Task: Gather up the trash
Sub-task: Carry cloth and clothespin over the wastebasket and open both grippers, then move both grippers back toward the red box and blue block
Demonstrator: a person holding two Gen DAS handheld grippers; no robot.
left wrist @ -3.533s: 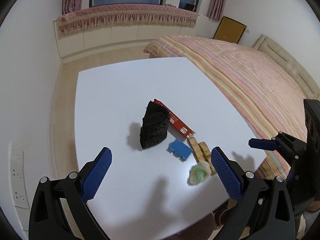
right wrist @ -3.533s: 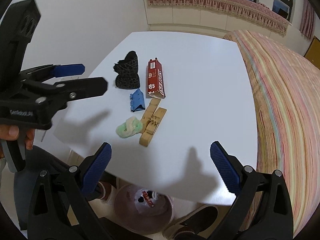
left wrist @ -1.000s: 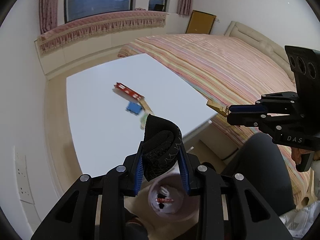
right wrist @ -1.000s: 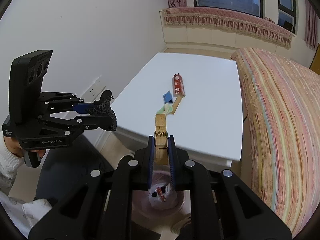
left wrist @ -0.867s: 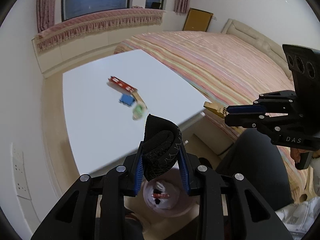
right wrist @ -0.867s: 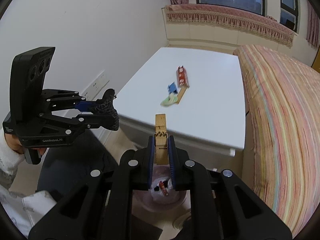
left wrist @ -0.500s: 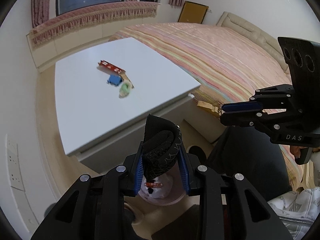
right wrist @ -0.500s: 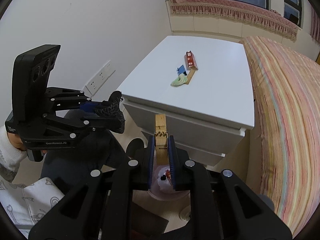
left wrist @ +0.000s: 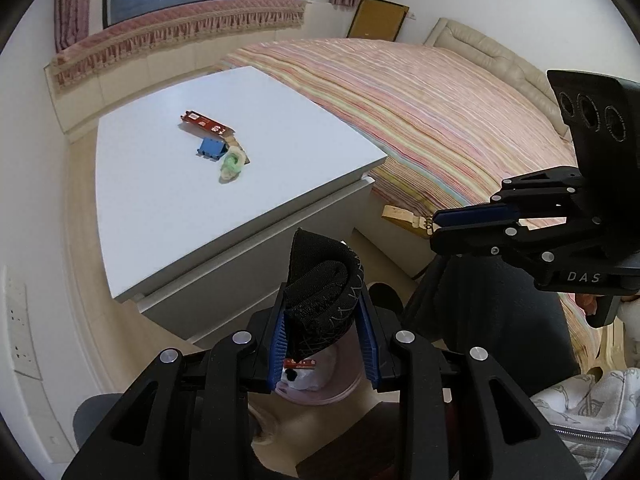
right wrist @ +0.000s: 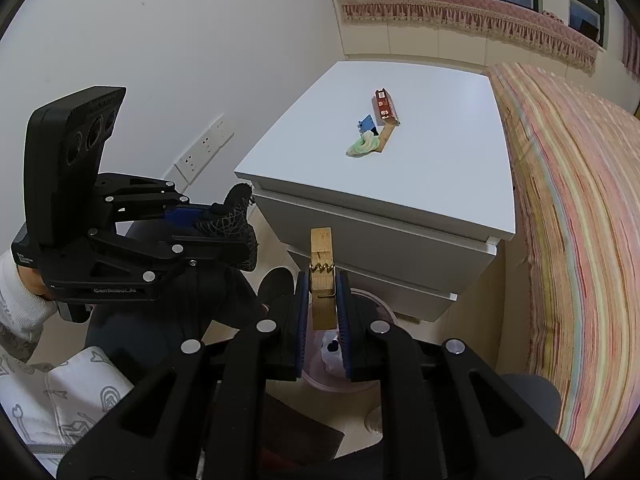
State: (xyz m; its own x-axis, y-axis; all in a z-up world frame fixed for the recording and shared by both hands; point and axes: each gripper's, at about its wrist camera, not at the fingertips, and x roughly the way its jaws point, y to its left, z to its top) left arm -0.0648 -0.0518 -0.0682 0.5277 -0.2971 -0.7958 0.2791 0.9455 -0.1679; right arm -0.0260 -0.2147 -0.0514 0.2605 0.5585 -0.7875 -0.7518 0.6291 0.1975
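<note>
— Looking down the left gripper point(left wrist: 325, 346), what do you get that the other view lacks?
— Its pads pinching a black mesh wad point(left wrist: 322, 292), bunched and folded, standing up out of the jaws. Below it sits a pink bin point(left wrist: 320, 394) with a white liner and a red scrap inside. Off to the right, the right gripper point(left wrist: 434, 226) shows side-on, a wooden clothespin point(left wrist: 402, 216) poking out toward the white cabinet point(left wrist: 200, 216).
— And the right wrist view?
— That clothespin point(right wrist: 322, 276) head-on, clamped between nearly closed pads of the right gripper point(right wrist: 323, 320), long axis running straight away from the camera, spring facing up, free end aimed at the cabinet's point(right wrist: 400, 216) near edge. The bin point(right wrist: 348, 384) is beneath it. The left gripper point(right wrist: 236, 232) appears at left, mesh wad point(right wrist: 234, 224) jutting from its tips.
— What's on the cabinet top?
— Near the middle: a red wrapper point(left wrist: 206, 120), a blue piece point(left wrist: 211, 148), a green-white crumple point(left wrist: 231, 165), and another wooden clothespin point(right wrist: 385, 139) partly hidden, all touching or just beside each other.
</note>
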